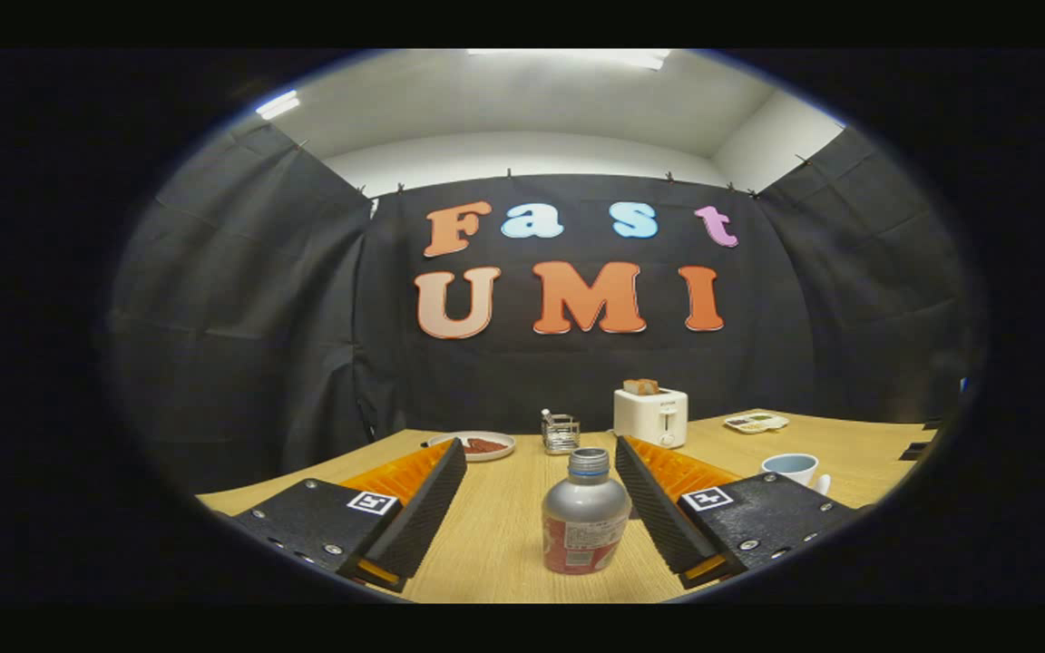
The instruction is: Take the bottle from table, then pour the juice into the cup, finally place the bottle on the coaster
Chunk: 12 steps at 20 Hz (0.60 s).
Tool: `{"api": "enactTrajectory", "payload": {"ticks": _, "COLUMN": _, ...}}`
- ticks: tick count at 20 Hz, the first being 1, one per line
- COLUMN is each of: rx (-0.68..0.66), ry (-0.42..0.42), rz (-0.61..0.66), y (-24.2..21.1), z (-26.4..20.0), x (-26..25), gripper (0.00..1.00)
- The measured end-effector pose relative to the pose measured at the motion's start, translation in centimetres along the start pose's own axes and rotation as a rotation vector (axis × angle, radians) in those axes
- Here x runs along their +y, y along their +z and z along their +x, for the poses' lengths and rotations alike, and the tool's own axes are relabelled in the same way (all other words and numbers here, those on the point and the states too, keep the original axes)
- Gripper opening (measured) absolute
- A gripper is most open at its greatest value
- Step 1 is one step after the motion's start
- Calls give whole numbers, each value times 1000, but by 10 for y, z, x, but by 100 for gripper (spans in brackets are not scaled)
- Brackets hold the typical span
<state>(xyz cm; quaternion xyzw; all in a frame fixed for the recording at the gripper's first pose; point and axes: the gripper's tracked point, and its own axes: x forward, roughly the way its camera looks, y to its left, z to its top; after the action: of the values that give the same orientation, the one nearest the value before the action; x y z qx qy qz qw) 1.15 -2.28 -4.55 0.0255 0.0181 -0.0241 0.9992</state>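
Silver bottle (585,524) upright, cap up, between spread-apart fingers (659,508), untouched, on table (486,535).

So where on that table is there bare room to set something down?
Bare wood runs from the bottle, which stands between the open tongs, back to the small wire rack. Another free patch lies between the toaster, the cup and the small tray. The back is crowded: plate, rack and toaster in a row.
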Motion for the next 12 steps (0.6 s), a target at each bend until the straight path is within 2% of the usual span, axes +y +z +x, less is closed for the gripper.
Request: {"api": "enactTrajectory", "payload": {"ticks": 12, "rx": 168, "ry": -36, "rz": 23, "y": -75, "z": 6, "x": -21, "gripper": 98}}
